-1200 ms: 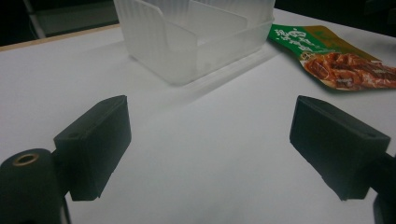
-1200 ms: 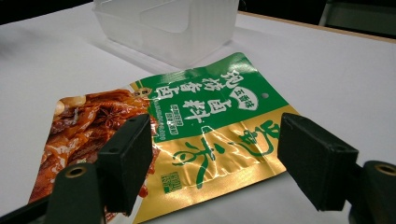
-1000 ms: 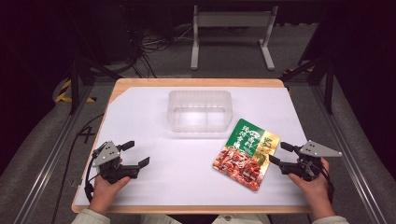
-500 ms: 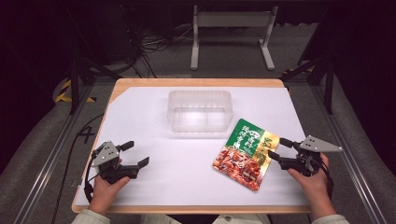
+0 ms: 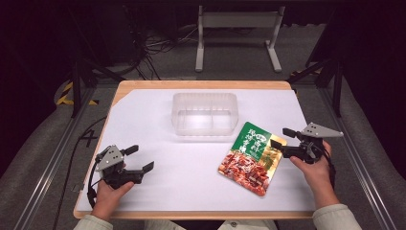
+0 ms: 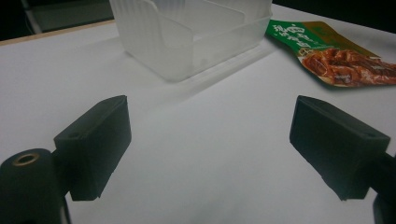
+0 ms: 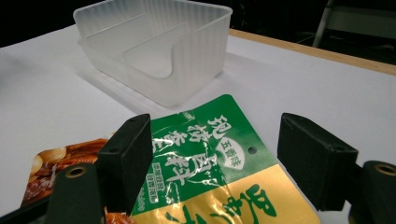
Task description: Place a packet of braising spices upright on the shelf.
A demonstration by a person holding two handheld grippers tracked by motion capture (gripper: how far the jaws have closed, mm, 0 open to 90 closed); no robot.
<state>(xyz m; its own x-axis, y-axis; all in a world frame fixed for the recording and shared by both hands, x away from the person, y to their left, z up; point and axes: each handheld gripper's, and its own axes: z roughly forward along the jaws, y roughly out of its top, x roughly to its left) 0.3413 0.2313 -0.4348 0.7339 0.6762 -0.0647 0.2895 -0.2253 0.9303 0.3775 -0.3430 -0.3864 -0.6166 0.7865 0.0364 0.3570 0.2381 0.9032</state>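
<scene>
Both tongs gape empty, but the right tongs (image 5: pixel 277 137) already straddle the snack pouch (image 5: pixel 250 158), whose long axis runs diagonally across the bench (image 5: pixel 143 120), well apart from the left tongs (image 5: pixel 140 158).

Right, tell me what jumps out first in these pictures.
The bright green and red food packet lies flat on the white table, right of the middle. The right claw hangs open at the packet's green end, its jaws standing either side of that end without pressing on it. Behind the packet stands a clear plastic tub with a divider inside, while the left claw waits open near the front left.
</scene>
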